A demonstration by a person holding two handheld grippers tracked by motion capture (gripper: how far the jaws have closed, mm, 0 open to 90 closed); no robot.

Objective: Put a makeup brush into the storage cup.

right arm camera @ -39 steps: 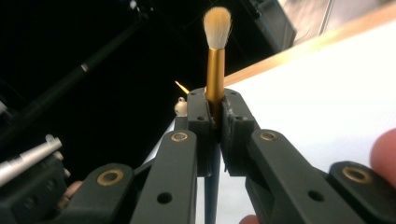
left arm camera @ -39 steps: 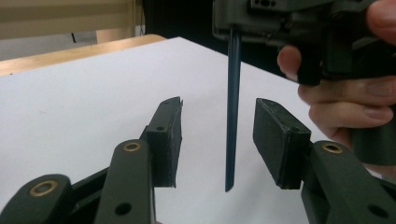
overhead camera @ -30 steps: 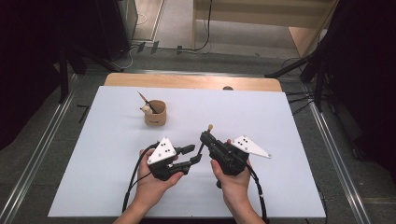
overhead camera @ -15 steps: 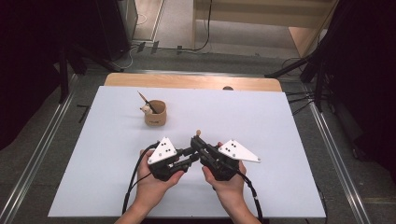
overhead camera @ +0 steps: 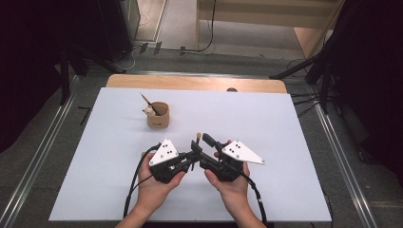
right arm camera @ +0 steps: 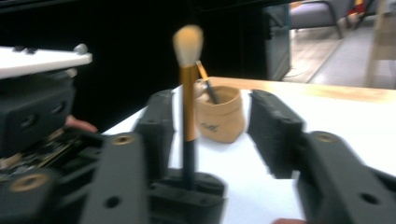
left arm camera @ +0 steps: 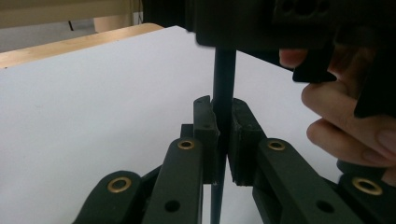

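Note:
A makeup brush (overhead camera: 198,137) with a pale tuft, gold ferrule and black handle (left arm camera: 224,79) stands upright over the table's near middle. My left gripper (overhead camera: 194,156) is shut on the lower handle, its pads (left arm camera: 205,126) pressing both sides. My right gripper (overhead camera: 203,146) meets it from the right, open, with its jaws on either side of the brush (right arm camera: 187,93) and the left jaw close beside the handle. The tuft is blurred in the right gripper view.
A tan cup (overhead camera: 158,115) holding other brushes stands at the back left of the white table top (overhead camera: 285,133), also behind the brush as the cup (right arm camera: 219,116). A hand's fingers (left arm camera: 345,121) wrap the right gripper's body.
The right gripper has moved left with the brush until it met the left gripper. The left gripper stayed about where it was.

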